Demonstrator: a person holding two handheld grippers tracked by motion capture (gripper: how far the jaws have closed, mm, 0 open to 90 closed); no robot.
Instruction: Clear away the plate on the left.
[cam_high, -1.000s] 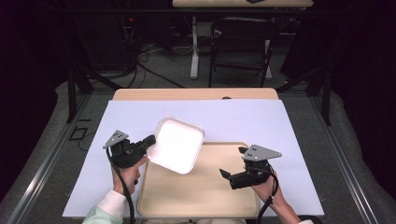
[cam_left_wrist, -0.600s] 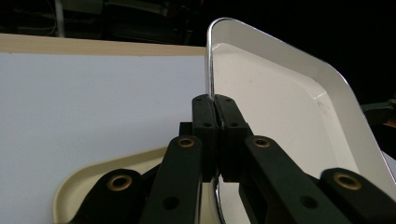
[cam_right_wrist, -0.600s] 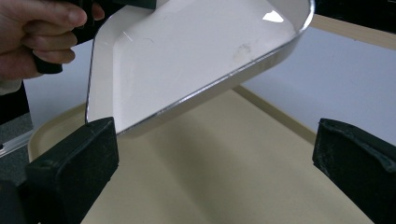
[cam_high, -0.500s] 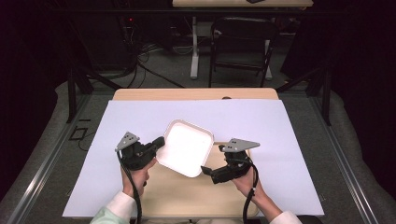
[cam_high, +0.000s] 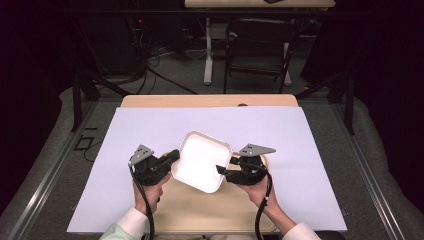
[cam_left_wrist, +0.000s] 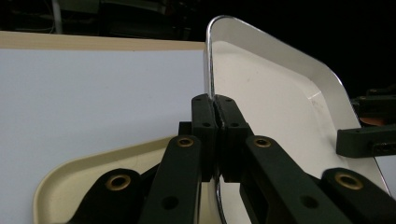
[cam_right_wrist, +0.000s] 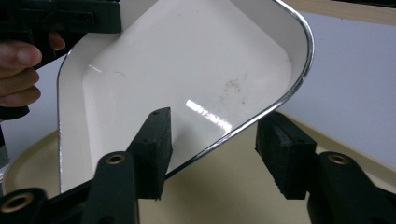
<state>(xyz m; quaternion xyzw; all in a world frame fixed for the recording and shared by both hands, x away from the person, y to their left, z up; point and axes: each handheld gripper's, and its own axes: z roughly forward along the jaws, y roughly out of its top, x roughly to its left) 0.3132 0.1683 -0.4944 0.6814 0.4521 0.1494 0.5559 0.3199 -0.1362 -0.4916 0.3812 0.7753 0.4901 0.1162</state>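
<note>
A white square dish (cam_high: 202, 162) with a metal-edged rim hangs tilted above a beige tray (cam_high: 200, 212). My left gripper (cam_high: 172, 157) is shut on its left rim; in the left gripper view the pads (cam_left_wrist: 205, 116) pinch the thin edge of the dish (cam_left_wrist: 280, 93). My right gripper (cam_high: 222, 171) is at the dish's right rim. Its jaws have just been closing and straddle the rim of the dish (cam_right_wrist: 187, 70), one pad over the inside, the other under it, with a gap still showing. The right gripper (cam_right_wrist: 215, 140) is over the beige tray (cam_right_wrist: 224, 191).
A white sheet (cam_high: 310, 135) covers the table, with the wooden edge (cam_high: 210, 101) showing at the far side. A chair (cam_high: 260, 45) and cables stand on the dark floor beyond. The other gripper's jaw (cam_left_wrist: 369, 140) shows at the dish's far rim.
The right gripper moved left from the tray's right edge to the dish's right rim, and its jaws narrowed. The left gripper carried the dish slightly right and lower.
</note>
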